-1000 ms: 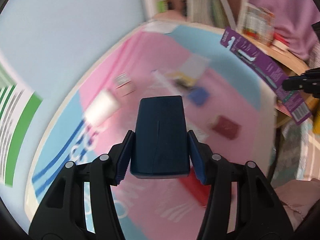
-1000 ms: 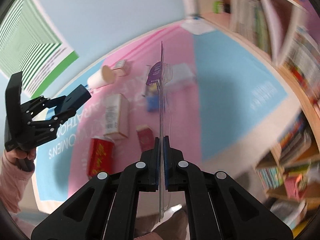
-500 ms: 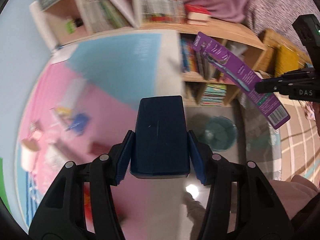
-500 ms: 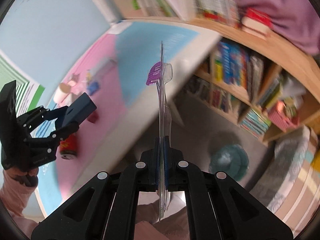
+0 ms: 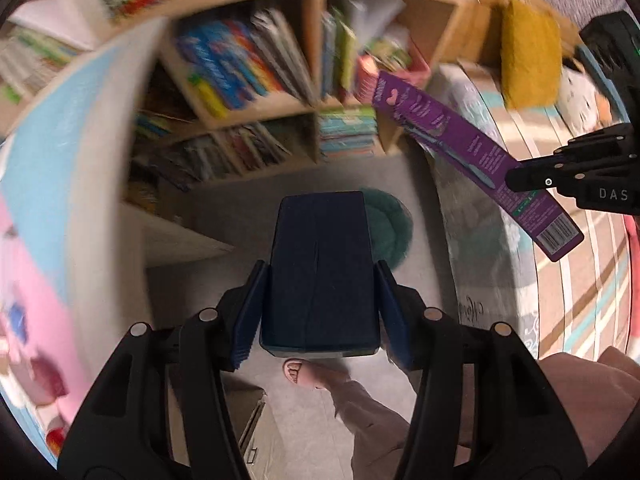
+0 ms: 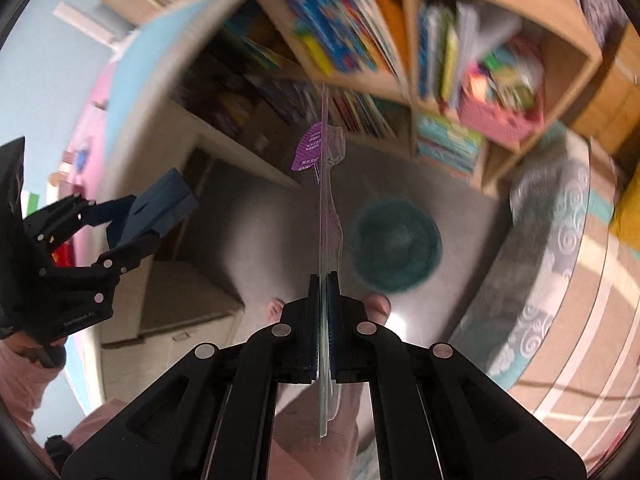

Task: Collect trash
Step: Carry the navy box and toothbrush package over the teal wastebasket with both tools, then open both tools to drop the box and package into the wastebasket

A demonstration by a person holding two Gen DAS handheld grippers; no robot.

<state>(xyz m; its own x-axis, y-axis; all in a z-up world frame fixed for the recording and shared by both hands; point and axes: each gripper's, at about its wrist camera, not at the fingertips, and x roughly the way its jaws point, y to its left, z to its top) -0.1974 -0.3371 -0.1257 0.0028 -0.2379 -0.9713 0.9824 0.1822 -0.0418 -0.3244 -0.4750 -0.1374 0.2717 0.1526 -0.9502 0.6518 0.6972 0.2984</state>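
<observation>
My left gripper (image 5: 320, 270) is shut on a dark blue box (image 5: 320, 240), its pads pressing both long sides, and it points down at the floor. In the right wrist view the same gripper (image 6: 132, 224) and box (image 6: 164, 204) show at the left. My right gripper (image 6: 324, 284) is shut on a purple toothbrush blister pack (image 6: 328, 184), seen edge-on here. The left wrist view shows that pack's purple card (image 5: 448, 128) and the right gripper (image 5: 516, 178) at the right. A round teal container (image 5: 390, 232) stands on the grey floor under both grippers, partly hidden by the box.
The table's edge (image 6: 160, 60) with its pink and blue cover runs along the left. A wooden bookshelf (image 6: 400, 60) full of books fills the far side. A patterned rug (image 6: 560, 240) lies at the right. The person's foot (image 5: 300, 372) and leg are below the grippers.
Both grippers swung off the pink tabletop, past its edge, and now point down at the floor and the teal container. The box and the blister pack stayed gripped.
</observation>
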